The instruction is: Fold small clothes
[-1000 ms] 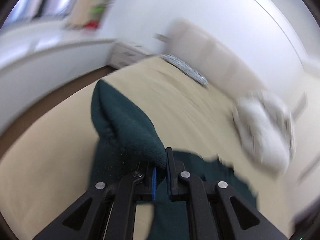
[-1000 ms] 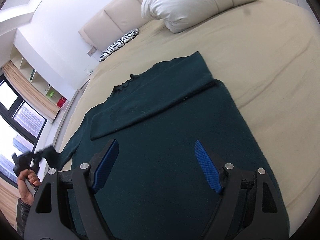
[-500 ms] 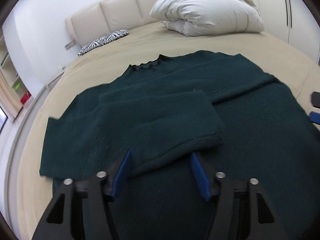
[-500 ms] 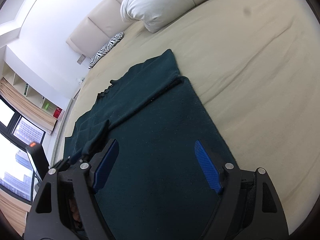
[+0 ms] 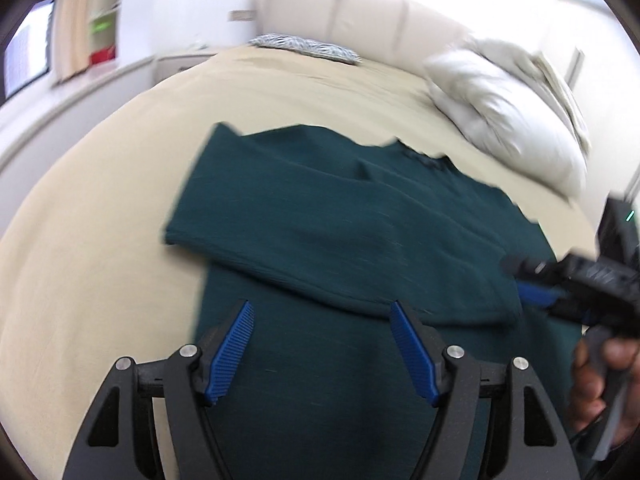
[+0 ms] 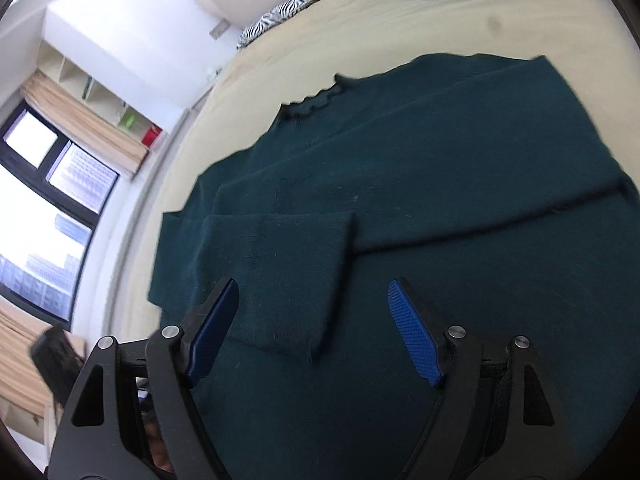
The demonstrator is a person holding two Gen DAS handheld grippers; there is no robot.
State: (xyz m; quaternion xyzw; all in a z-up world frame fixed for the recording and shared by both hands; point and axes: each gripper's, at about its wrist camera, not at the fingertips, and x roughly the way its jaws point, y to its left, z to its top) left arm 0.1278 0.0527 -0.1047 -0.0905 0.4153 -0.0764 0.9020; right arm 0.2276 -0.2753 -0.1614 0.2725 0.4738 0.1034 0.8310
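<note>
sweater [image 6: 440, 208]: dark green, flat on the bed [image 5: 100, 208], both sleeves folded across
left gripper [image 5: 322, 344]: spread wide, holding nothing
right gripper [image 6: 312, 328]: spread wide, holding nothing

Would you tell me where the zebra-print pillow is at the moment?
The zebra-print pillow lies at the head of the bed, against the cream headboard, beyond the green sweater and left of the white duvet.

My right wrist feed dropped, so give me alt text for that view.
A dark green sweater lies flat on a beige bed, both sleeves folded across its body. The open right gripper hovers over it, holding nothing.
</note>
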